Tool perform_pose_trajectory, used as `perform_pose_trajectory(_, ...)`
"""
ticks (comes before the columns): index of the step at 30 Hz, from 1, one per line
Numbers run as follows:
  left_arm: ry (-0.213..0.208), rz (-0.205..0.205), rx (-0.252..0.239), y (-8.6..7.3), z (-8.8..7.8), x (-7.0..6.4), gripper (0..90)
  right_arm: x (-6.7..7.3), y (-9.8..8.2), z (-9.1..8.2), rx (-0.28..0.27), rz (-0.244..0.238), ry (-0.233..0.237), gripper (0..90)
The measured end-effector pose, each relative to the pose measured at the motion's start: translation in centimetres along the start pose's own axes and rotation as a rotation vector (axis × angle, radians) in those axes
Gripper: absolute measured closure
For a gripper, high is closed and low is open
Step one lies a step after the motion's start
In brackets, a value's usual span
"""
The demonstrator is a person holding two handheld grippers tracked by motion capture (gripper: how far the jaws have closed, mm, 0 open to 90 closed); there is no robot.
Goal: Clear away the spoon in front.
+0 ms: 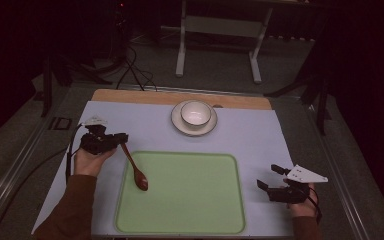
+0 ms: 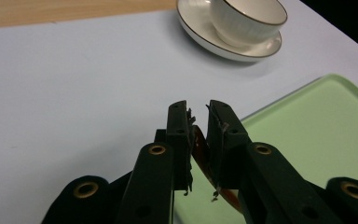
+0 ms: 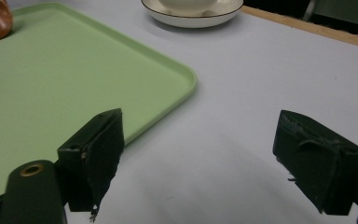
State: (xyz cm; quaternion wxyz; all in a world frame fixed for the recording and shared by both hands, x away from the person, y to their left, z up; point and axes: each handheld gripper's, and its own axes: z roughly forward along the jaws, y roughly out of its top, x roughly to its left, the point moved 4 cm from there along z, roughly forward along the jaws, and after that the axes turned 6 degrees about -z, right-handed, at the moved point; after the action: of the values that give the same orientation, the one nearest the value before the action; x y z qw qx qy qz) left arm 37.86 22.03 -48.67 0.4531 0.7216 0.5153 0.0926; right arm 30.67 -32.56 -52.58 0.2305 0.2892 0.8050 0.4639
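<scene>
A: Left gripper (image 1: 119, 140) is sitting just off the far left corner of the green tray (image 1: 190, 210); its jaws are standing narrow with the handle of the brown spoon (image 1: 136, 172) between them; whether the pads are pressing on it I cannot tell.

B: Spoon's bowl is resting on the tray's left part, inside the rim; the handle is slanting up and away toward that gripper.

A: Right gripper (image 1: 270, 177) is hanging just off the tray's right edge, over the pale mat (image 1: 260, 135); its jaws are gaping wide, holding nothing.

B: Beyond the tray's far edge, the white cup (image 1: 196, 113) is standing upright on its saucer (image 1: 177, 122); both are lying well apart from either gripper.
</scene>
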Motion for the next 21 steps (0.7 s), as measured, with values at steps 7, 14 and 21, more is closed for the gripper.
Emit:
perform_pose_trajectory(7, -0.056, -0.002, -0.009, -1.3, 1.3, -0.6, 79.1, 0.0, 0.0, 0.0, 0.002, -0.002, 0.002, 16.2)
perform_pose_trajectory(14, -0.069, 0.014, -0.003, -2.3, 1.9, -0.7, 78.1, 0.1, 0.0, 0.1, 0.004, 0.000, 0.002, 16.2)
perform_pose_trajectory(21, -0.078, 0.026, -0.011, -2.5, 2.1, -0.7, 77.9, 0.1, 0.0, 0.1, 0.006, -0.003, 0.005, 16.2)
